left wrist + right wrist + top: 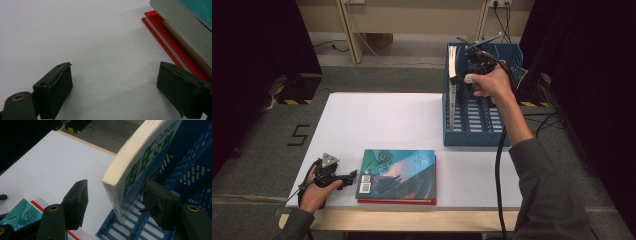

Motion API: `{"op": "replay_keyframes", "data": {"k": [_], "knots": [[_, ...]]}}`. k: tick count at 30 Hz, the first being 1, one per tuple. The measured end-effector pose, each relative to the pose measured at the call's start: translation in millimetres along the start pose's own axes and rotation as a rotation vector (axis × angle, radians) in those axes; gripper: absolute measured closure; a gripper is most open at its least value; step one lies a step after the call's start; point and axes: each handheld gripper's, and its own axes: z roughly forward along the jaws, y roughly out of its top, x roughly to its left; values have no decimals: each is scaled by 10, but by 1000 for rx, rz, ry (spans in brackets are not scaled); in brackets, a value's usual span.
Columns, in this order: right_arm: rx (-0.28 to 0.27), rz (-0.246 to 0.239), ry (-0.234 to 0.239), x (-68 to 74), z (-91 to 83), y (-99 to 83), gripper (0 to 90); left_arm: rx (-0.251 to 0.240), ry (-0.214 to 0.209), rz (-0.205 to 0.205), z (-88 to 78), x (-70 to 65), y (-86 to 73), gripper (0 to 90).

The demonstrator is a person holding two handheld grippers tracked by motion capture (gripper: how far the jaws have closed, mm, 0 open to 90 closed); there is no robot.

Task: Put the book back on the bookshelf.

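A white book with green lettering (pixel 140 162) stands upright at the left end of a blue slotted rack (pixel 477 120). My right gripper (pixel 120 202) straddles this book (pixel 453 65) from above with its jaws open, and a gap shows between each pad and the covers. A teal-covered book (pixel 397 172) lies flat on a red book (pixel 162 32) near the table's front edge. Just left of that stack, my left gripper (pixel 352 176) rests low over the white tabletop. Its jaws (pixel 115 87) are open with nothing between them.
The white table (pixel 377 120) has bare room between the stack and the rack. The rack's other slots (pixel 155 230) hold nothing. Floor, cables and black-yellow taped blocks (pixel 294 95) lie beyond the table's far edge.
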Motion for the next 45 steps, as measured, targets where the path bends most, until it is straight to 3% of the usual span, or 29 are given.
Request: {"op": "replay_keyframes", "data": {"k": [7, 18, 35, 45], "knots": [[-47, -8, 17, -22, -227, -241, 361, -2, 1, 0, 1, 0, -1, 119], [-67, -13, 48, -3, -363, -622, 352, -3, 1, 1, 2, 0, -1, 118], [-144, 28, 167, 33, -331, -1198, 328, -1, 1, 3, 1, 2, -1, 118], [-153, 73, 194, 0, -217, -1482, 283, -1, 0, 2, 2, 2, -1, 118]]}}
